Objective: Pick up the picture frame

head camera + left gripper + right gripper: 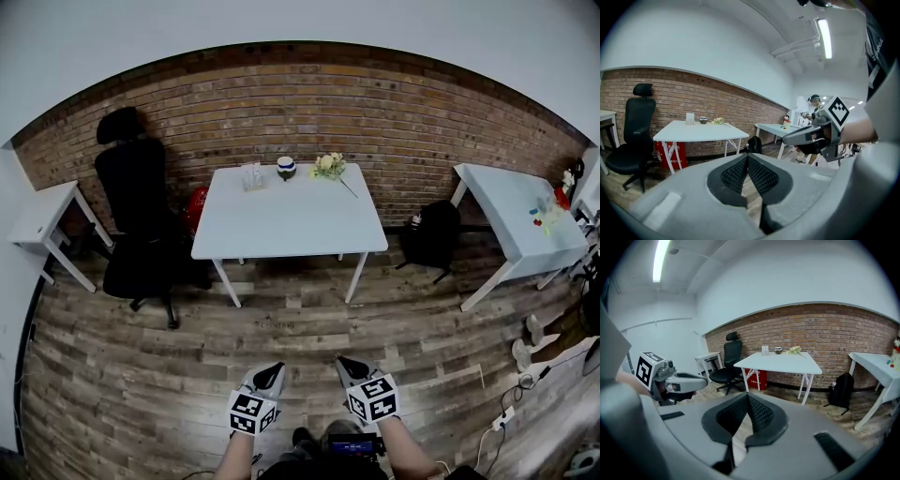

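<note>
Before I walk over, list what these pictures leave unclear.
Picture frame: too small in every view to see its face or stand.
Round pot beside it: too small to identify.
Coloured items on side table: too small, at head view's rim.
Red object: partly hidden by centre table, head view.

Three views toward far table [291, 220]

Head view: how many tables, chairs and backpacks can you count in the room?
White tables: 3 (left, middle, right)
Black office chair: 1
Black backpack: 1
Total: 5
</note>
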A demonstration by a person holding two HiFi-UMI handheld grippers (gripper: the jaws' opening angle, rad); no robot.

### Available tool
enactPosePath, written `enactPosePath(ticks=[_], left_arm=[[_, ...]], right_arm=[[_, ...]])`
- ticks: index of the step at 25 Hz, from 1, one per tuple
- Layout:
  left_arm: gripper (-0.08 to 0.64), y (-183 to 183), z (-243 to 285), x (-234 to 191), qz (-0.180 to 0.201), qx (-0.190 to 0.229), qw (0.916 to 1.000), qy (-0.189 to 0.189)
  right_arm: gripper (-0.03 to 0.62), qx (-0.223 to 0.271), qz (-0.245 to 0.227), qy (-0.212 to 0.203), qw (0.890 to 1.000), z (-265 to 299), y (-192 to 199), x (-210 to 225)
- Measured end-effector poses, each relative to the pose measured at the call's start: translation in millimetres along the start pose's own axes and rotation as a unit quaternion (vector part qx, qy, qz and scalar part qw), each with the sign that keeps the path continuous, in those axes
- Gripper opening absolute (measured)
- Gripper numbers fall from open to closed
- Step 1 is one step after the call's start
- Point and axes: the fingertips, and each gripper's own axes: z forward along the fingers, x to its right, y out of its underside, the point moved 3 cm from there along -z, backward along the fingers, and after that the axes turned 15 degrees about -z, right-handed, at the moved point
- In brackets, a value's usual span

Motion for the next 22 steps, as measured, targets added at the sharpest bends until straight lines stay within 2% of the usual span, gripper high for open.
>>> enactPosePath(ticks=[12, 22], left_arm=[[0.012, -20.5, 40.1, -37.1, -0.005, -0.008, 1.0000, -0.004], [0.012, -70.9, 109.7, -72.4, -0.001, -0.005, 0.9996, -0.029]], right_arm=[[0.009, -0.005, 0.003, -0.013, 1.000, 54.6, -15.0, 26.7], [0.009, 0.007, -0.002, -0.037, 0.999, 124.2, -53.4, 97.0]])
